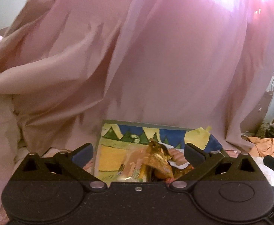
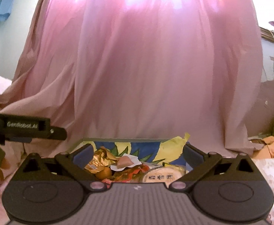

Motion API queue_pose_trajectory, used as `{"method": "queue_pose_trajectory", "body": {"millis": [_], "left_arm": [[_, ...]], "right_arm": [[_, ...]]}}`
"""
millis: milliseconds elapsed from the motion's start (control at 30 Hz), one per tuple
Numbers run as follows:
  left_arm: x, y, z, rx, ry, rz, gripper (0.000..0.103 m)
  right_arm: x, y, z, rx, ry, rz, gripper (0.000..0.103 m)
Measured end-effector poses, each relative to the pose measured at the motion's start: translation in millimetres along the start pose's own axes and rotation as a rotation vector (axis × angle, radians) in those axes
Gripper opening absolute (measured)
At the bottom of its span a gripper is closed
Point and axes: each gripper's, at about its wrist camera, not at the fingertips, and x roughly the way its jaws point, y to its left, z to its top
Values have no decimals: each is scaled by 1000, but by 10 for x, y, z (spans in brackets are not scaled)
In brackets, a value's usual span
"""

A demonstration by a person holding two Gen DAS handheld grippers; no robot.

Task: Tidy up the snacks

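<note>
Both claws gape wide and hold nothing. The left claw [image 1: 138,152] hangs over a box [image 1: 118,133] painted with green trees, blue and yellow, set against a pink curtain [image 1: 155,65]. Inside lie a gold wrapper [image 1: 159,157] and a pink sweet in a white cup [image 1: 175,156]. From the right claw [image 2: 138,153] the same box [image 2: 170,146] shows the gold wrapper [image 2: 99,159], the pink sweet [image 2: 124,162], an orange [image 2: 105,172] and a round packet [image 2: 163,175] with printed characters.
</note>
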Motion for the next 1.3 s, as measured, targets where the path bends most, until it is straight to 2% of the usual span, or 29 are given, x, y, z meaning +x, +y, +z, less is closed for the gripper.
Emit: {"method": "queue_pose_trajectory", "body": {"millis": [233,733,1300], "left_arm": [[-307,20,-188,15,-29,33,102],[-814,126,-654,20,-35,73,102],[-1196,221,-953,20,-53,89,102]], "right_arm": [[-254,12,-74,20,-2,1,103],[-737,104,-234,39,-13,-9,103],[-1138,183,-574,65,10,-27,103]]}}
